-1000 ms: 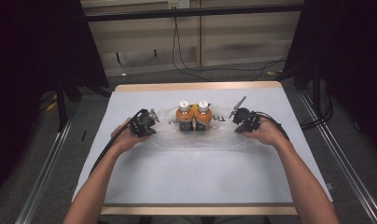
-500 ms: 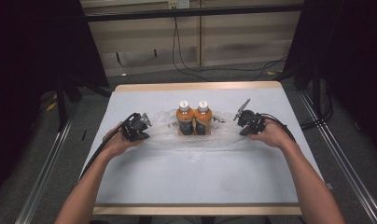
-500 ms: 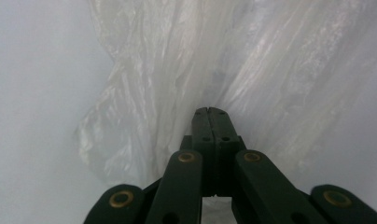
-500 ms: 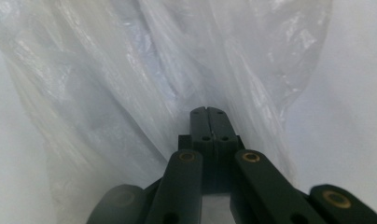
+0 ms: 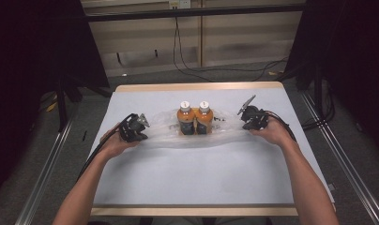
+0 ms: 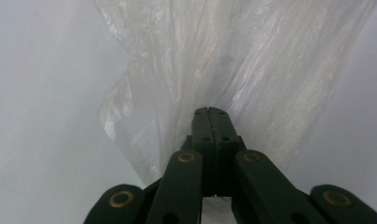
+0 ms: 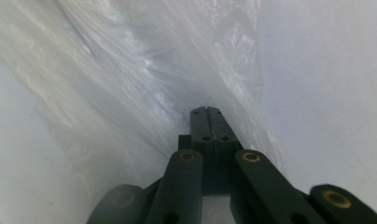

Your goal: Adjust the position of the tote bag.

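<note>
A clear plastic bag is spread flat across the middle of the white-covered bench, with two orange-filled bottles standing side by side, touching, at its centre. The bag's left end is pinched in the left tongs, whose jaws are clenched on the film. Its right end is gripped likewise by the right tongs, also clenched, and the film is drawn between them.

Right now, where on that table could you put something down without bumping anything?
The near half of the table, between the forearms, is bare. It is crowded across the middle: clear plastic bag, two bottles, left gripper, right gripper.
</note>
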`<state>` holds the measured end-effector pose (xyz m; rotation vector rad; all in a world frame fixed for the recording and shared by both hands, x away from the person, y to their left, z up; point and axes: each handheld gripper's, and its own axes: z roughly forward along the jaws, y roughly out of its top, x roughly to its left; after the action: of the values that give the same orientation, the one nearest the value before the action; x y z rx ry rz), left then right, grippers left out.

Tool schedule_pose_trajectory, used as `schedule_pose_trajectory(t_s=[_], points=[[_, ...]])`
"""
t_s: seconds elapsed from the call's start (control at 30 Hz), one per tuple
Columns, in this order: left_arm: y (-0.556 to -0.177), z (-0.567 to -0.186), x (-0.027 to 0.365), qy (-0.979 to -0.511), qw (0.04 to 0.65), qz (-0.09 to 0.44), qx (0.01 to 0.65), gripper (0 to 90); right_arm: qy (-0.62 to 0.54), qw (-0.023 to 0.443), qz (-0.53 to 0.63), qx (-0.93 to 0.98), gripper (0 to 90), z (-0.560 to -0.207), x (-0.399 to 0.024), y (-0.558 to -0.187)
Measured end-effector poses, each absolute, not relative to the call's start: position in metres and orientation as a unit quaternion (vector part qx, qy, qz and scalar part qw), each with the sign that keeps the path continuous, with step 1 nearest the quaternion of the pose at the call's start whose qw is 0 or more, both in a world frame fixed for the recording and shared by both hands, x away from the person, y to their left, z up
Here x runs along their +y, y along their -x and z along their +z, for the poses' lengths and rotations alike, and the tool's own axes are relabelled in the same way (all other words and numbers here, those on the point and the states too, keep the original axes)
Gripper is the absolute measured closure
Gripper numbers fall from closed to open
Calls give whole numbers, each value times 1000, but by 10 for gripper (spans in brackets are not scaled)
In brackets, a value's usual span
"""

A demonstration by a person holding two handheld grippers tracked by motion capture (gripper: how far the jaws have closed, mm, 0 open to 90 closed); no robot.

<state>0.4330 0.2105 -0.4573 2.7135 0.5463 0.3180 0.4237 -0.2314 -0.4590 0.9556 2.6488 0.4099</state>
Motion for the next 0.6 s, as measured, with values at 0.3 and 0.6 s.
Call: schedule_pose_trajectory(t_s=[0.3,0.6], points=[[-431,-456,214,-960,179,97,192,900,-322,143,139,925,900,-459,-234,-421],[-425,-456,221,-956,194,87,200,900,-320,152,133,926,900,-459,-232,-418]])
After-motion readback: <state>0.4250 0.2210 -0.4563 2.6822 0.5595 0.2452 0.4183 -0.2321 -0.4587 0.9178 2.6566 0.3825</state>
